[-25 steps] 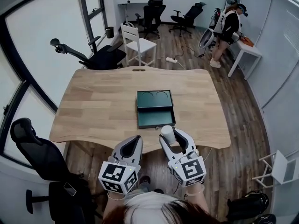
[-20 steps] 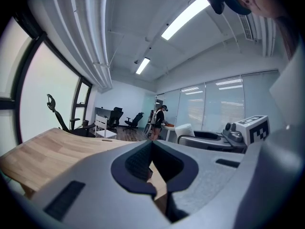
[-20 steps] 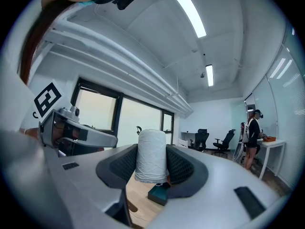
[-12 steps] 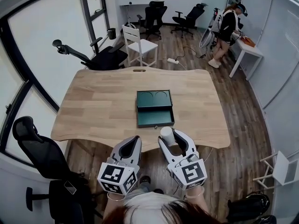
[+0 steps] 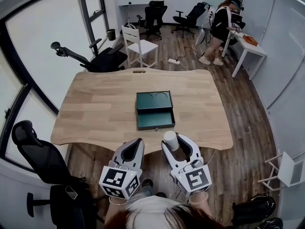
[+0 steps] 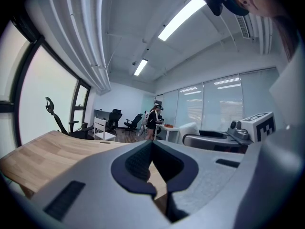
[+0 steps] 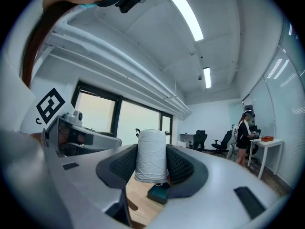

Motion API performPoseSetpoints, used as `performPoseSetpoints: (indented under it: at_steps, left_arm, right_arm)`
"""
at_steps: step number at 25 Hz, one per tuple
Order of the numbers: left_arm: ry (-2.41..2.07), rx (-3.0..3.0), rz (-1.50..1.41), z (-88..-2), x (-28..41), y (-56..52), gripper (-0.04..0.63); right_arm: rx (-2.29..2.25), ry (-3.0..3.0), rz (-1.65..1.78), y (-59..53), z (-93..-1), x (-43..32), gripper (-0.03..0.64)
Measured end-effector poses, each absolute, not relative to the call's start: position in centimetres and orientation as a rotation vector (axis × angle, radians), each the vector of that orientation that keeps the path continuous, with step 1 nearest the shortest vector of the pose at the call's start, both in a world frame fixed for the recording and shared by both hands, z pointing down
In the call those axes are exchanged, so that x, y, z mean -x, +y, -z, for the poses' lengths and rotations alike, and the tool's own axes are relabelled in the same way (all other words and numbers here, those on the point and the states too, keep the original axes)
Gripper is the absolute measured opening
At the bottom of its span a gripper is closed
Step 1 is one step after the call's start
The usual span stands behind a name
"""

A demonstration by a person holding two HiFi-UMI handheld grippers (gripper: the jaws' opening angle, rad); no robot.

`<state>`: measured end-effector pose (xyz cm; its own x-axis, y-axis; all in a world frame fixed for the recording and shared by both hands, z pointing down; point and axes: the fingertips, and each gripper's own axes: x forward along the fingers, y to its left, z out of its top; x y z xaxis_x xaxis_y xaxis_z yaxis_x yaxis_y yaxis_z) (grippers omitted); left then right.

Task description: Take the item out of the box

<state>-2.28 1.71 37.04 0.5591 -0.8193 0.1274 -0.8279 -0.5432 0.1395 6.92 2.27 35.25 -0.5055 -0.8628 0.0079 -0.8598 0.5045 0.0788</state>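
A dark green box (image 5: 155, 109) lies open on the wooden table (image 5: 95, 109), its lid part with two round recesses on the far side. My right gripper (image 5: 175, 142) is shut on an upright white cylinder (image 5: 170, 140), held just off the table's near edge, in front of the box. In the right gripper view the white cylinder (image 7: 151, 155) stands between the black pads (image 7: 183, 166), with a corner of the green box (image 7: 157, 193) below it. Left of it, my left gripper (image 5: 133, 149) hangs shut with nothing in it; its pads (image 6: 138, 162) meet at the tips.
Black office chairs (image 5: 93, 58) and a white chair (image 5: 140, 44) stand beyond the table's far edge. Another black chair (image 5: 33, 151) is at my left. A person (image 5: 219, 25) stands at a white desk (image 5: 248, 49) at the far right.
My right gripper has drawn the white cylinder slightly back from the box, toward me. The left gripper has stayed put. The person at the back has stepped left.
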Motion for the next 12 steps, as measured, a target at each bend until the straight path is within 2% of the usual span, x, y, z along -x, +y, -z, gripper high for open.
performPoseSetpoints:
  at_steps: [12]
  left_arm:
    - [-1.387,-2.623,-0.091,-36.75,2.24,1.62,0.006]
  right_arm:
    - [-1.517,-2.661,0.064,2.66,-36.06,-7.11,0.198]
